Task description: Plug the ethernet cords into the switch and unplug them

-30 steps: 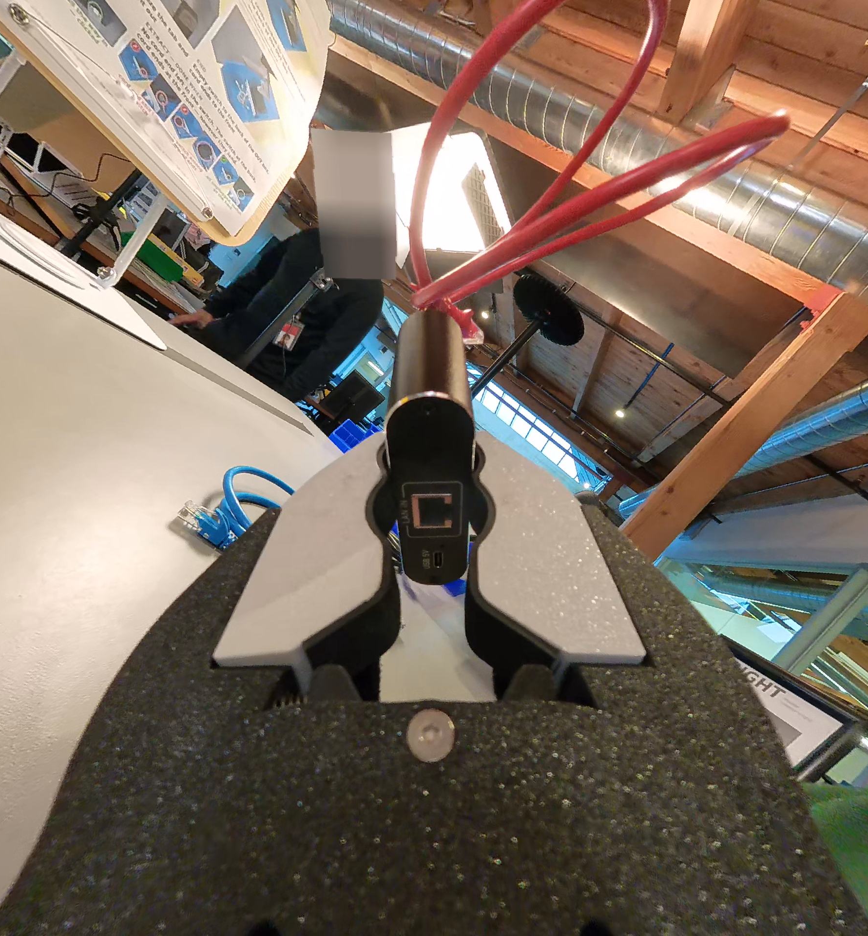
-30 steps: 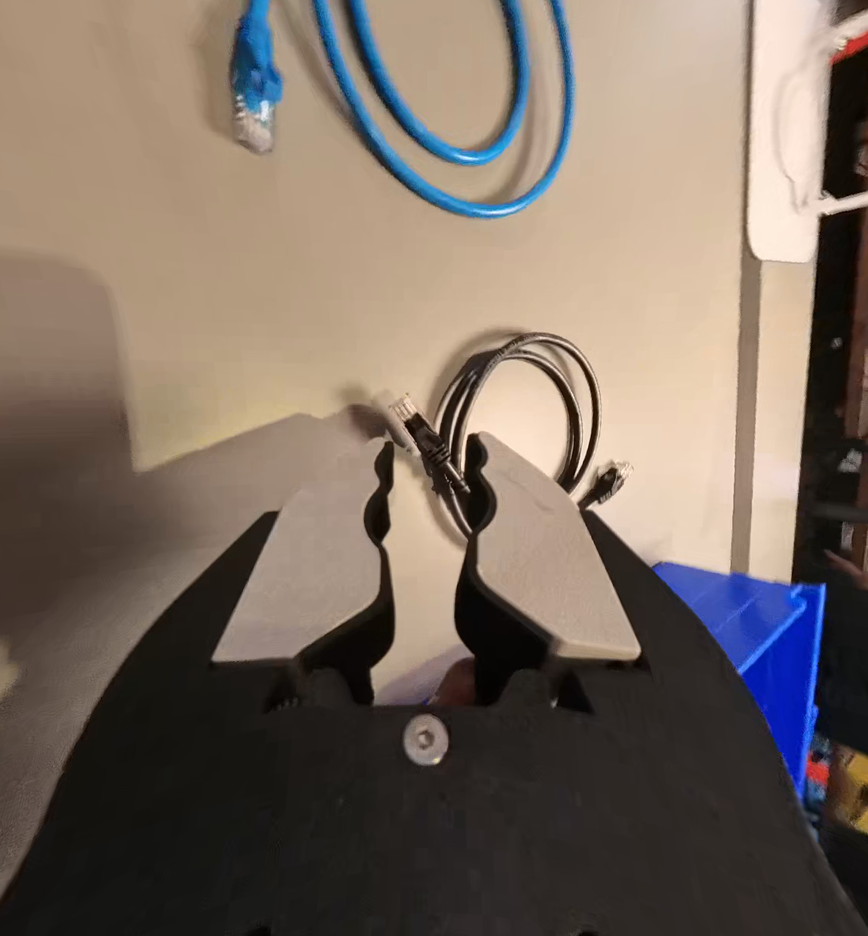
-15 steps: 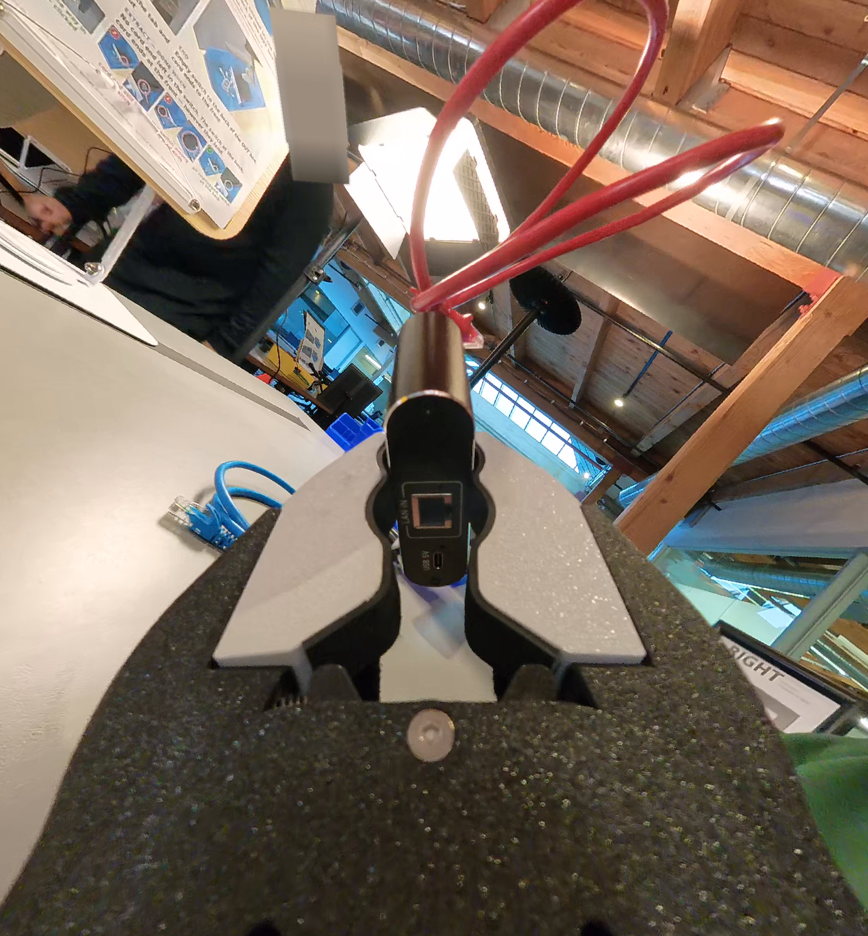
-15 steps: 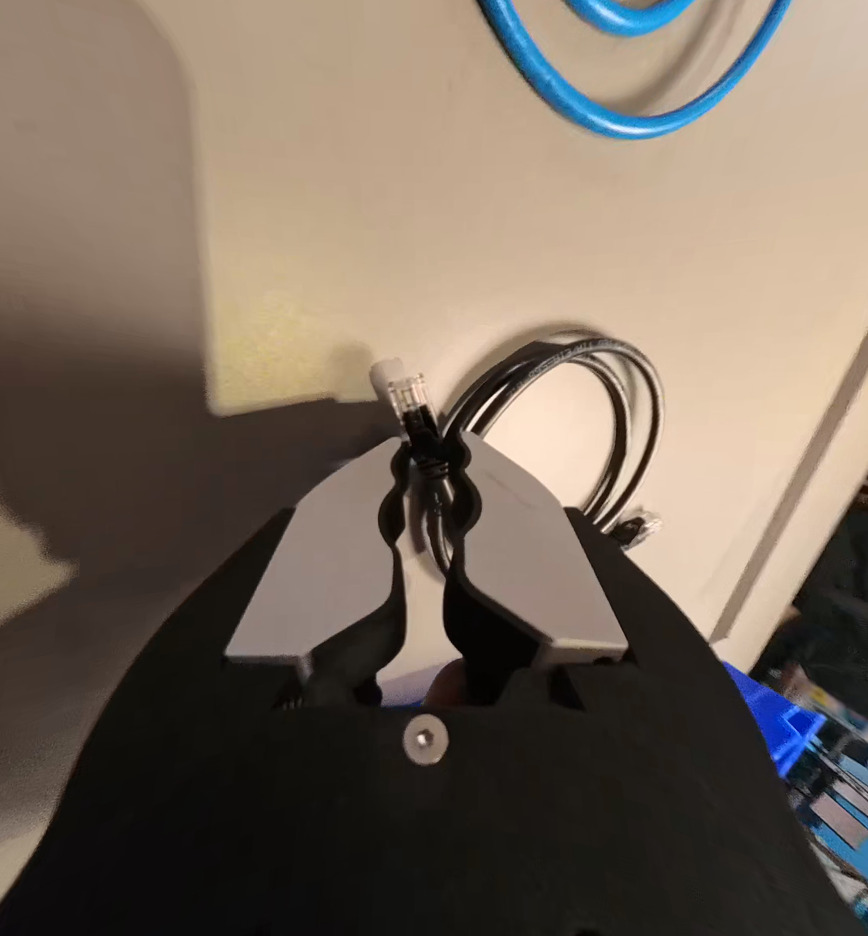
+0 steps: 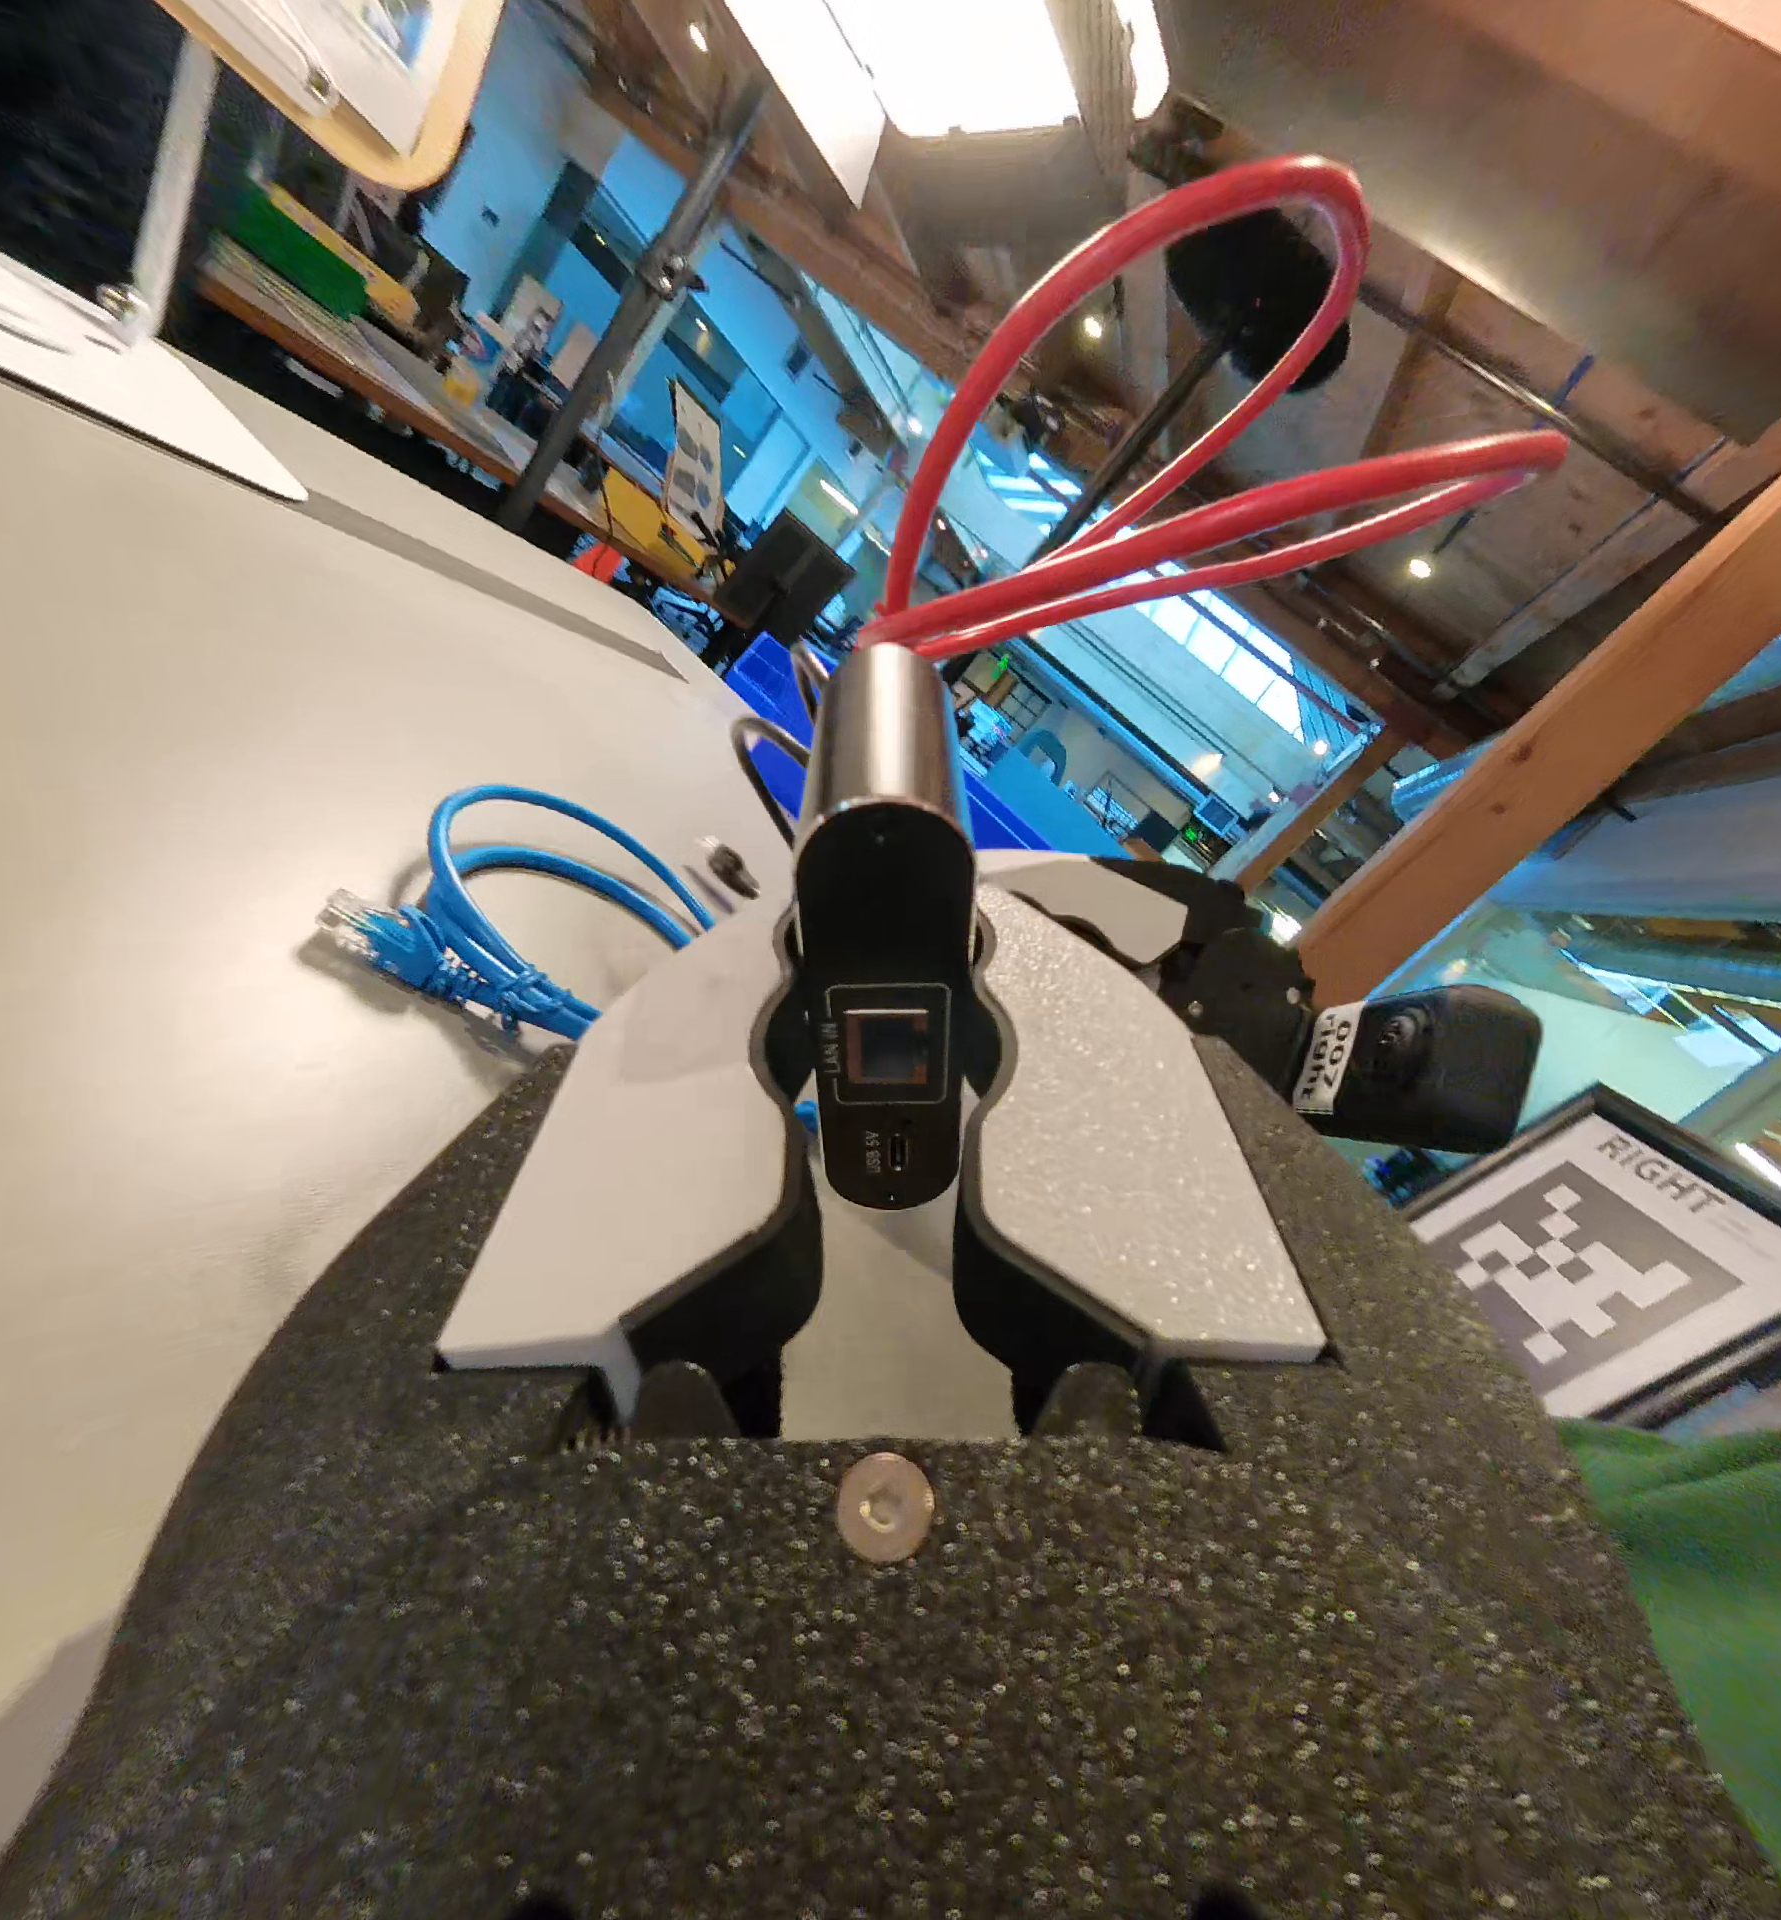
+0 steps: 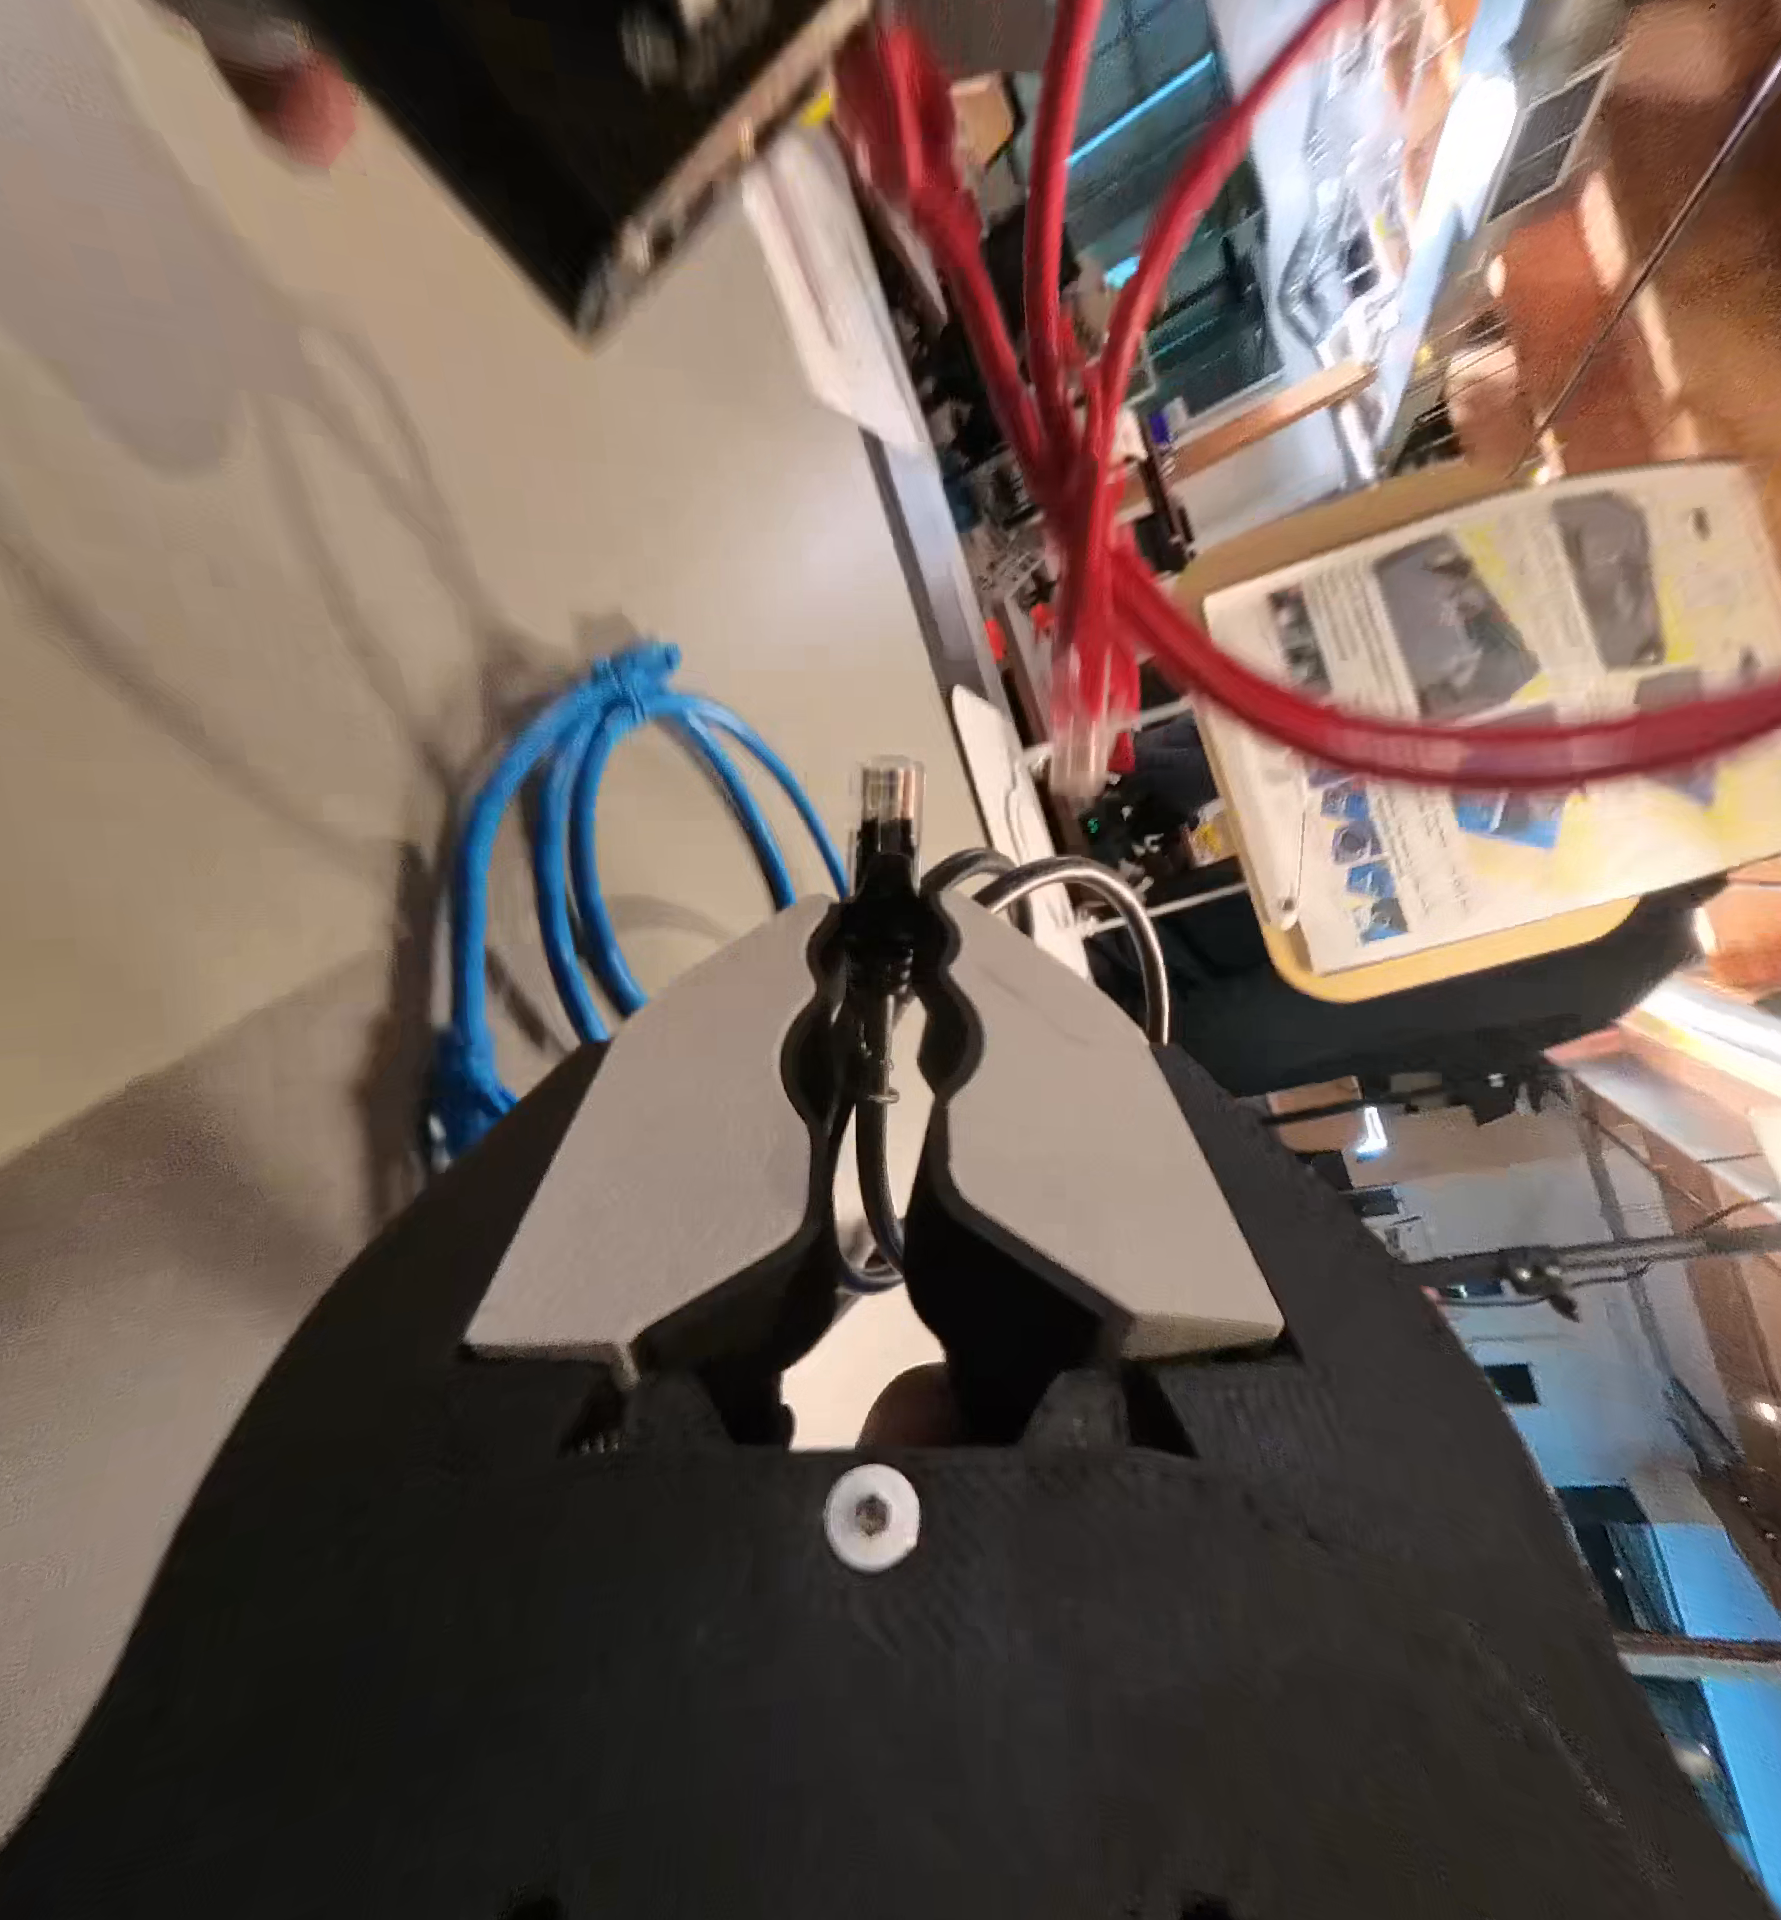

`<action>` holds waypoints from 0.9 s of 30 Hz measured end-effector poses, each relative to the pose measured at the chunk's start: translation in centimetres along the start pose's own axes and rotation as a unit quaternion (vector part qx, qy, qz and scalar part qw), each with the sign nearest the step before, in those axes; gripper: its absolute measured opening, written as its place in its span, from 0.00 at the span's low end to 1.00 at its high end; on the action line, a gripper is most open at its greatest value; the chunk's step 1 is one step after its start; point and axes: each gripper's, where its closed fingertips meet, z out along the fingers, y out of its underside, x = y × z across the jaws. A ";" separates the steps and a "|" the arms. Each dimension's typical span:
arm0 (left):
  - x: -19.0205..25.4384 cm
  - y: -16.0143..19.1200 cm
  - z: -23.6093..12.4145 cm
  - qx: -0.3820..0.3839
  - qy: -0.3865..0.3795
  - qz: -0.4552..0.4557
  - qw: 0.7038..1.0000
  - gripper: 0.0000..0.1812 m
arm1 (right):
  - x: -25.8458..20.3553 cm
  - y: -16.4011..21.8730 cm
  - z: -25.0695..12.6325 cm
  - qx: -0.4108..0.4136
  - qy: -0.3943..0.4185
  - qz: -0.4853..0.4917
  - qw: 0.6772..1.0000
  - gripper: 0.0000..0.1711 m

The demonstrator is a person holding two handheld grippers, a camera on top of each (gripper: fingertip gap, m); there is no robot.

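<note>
My left gripper (image 5: 881, 930) is shut on the black switch (image 5: 884, 831) and holds it above the grey table (image 5: 190, 831), an empty port facing the camera. A red cord (image 5: 1125, 561) is plugged into the switch's far end and loops upward. My right gripper (image 6: 884, 920) is shut on the black cord (image 6: 1104, 904) just behind its clear-tipped plug (image 6: 886, 810), which points forward, lifted off the table. The red cord (image 6: 1094, 499) and its free plug (image 6: 1083, 717) hang just beyond it. The right gripper also shows in the left wrist view (image 5: 1166, 914).
A coiled blue cord (image 5: 491, 935) lies on the table left of the switch; it also shows in the right wrist view (image 6: 595, 831). A framed marker board (image 5: 1613, 1257) stands at the right. A poster board (image 6: 1488, 707) stands behind. A green sleeve (image 5: 1727, 1579) is at lower right. One gripper's finger ends stand about 12 cm off the other's.
My right gripper shut on the black cord's plug, lifted it off the table and swung toward the red cord. My left gripper tilted lower with the switch; the right gripper came into its view.
</note>
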 end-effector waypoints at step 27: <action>4.9 5.2 0.2 -0.182 0.143 0.059 0.971 0.14 | -3.0 -6.7 -3.7 0.052 -0.057 -0.069 0.995 0.07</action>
